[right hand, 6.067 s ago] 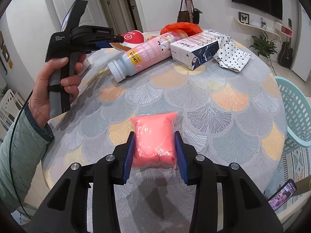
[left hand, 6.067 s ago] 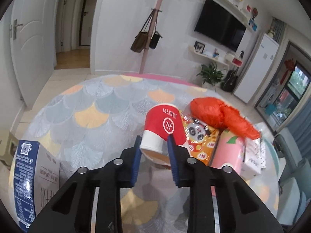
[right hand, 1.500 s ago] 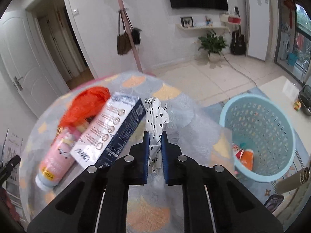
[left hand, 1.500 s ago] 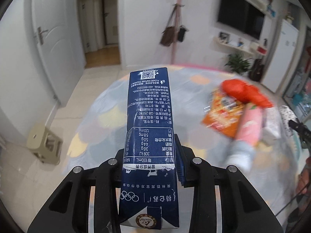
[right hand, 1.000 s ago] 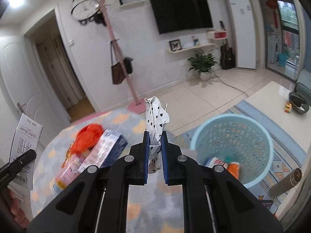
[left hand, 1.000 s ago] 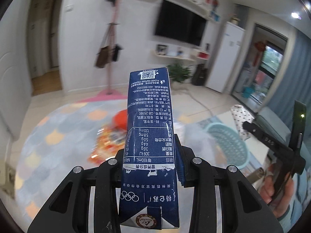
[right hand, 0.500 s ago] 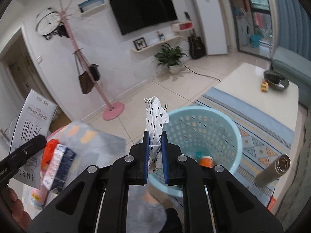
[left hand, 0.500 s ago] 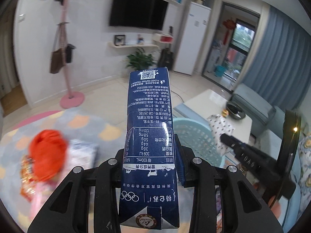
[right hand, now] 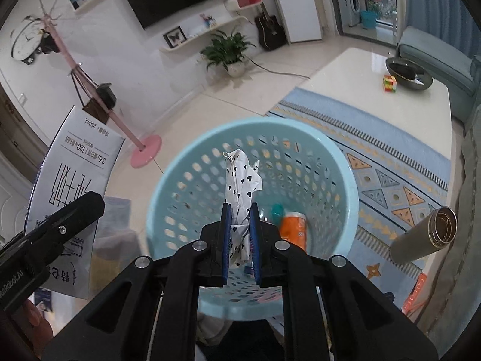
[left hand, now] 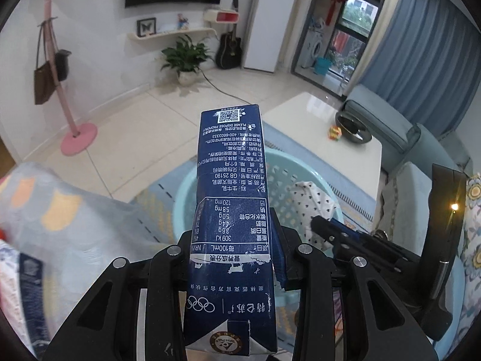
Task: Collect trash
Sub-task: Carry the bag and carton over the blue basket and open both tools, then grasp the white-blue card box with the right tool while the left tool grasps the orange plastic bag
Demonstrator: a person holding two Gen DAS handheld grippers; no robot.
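Observation:
My left gripper is shut on a dark blue milk carton and holds it upright in the air, over the near rim of the light blue basket. My right gripper is shut on a crumpled white wrapper with black hearts and holds it above the open basket. Inside the basket lie an orange cup and a teal item. The carton also shows at the left of the right wrist view. The wrapper also shows in the left wrist view.
The basket stands on a patterned blue rug. A metal flask lies on the rug to its right. A white coffee table and a sofa are beyond. The round table's cloth edge is at the left, with blurred items on it.
Both grippers have swung from the table toward the basket. The right one now holds the wrapper over the basket's opening; the left one has brought the carton to its near rim.

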